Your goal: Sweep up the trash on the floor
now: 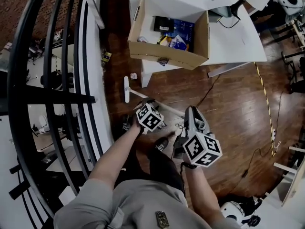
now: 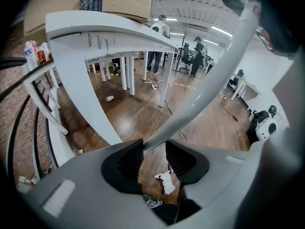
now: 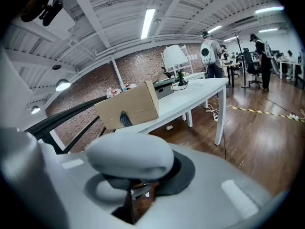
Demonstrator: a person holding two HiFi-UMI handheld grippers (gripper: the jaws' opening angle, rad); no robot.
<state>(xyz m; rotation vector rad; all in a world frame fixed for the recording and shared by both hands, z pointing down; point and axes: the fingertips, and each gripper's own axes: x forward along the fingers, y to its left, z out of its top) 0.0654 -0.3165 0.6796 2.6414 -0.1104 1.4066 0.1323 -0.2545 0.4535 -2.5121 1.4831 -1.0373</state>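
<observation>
Left gripper view is showing my left gripper [image 2: 155, 157] standing spread around the broom handle [image 2: 205, 75], not pinching it. My right gripper [image 3: 136, 187] is clamping a grey handle [image 3: 128, 159]. A paper scrap [image 2: 164, 181] is lying on the floor just beside the broom handle. I'm worrying the ungripped broom may topple.

Brown floor [image 1: 228, 113], white table [image 1: 238, 37], tan cardboard box [image 1: 167, 56], white paper scrap [image 2: 167, 182], white broom handle [image 1: 138, 94], grey dustpan handle [image 3: 128, 159].
</observation>
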